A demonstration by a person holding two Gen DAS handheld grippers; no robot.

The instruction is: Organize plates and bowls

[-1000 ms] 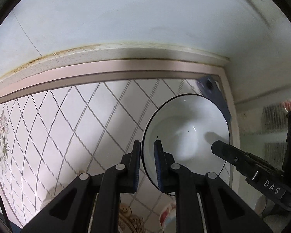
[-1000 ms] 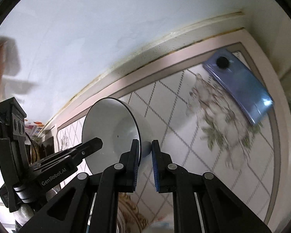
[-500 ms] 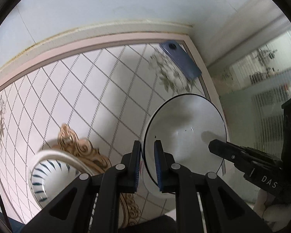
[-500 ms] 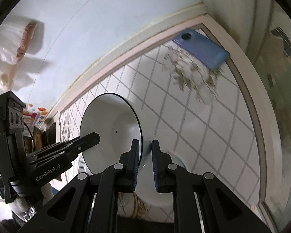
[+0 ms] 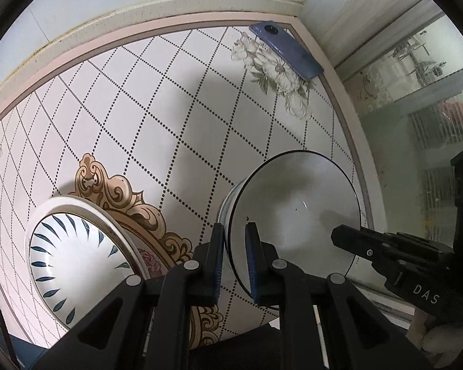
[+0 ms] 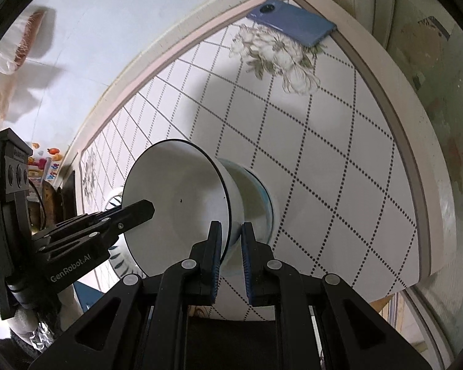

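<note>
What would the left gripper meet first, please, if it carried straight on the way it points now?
Probably the tiled tabletop: the left gripper, clamped on the white black-rimmed bowl, points steeply down at bare tiles. Depth is unclear.

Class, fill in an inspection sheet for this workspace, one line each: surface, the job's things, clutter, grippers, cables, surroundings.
Surface: tiled table with dotted diamond lines, flower prints and a gold scroll motif.
Job's things: white bowl with dark rim, held above the table; blue-patterned bowl resting near the table's left edge.
Clutter: blue phone lying face down at the far corner.
Grippers: left gripper and right gripper each shut on opposite sides of the white bowl's rim.
Cables: nothing seen.
Surroundings: pale wall behind; glass panel to the right.
</note>
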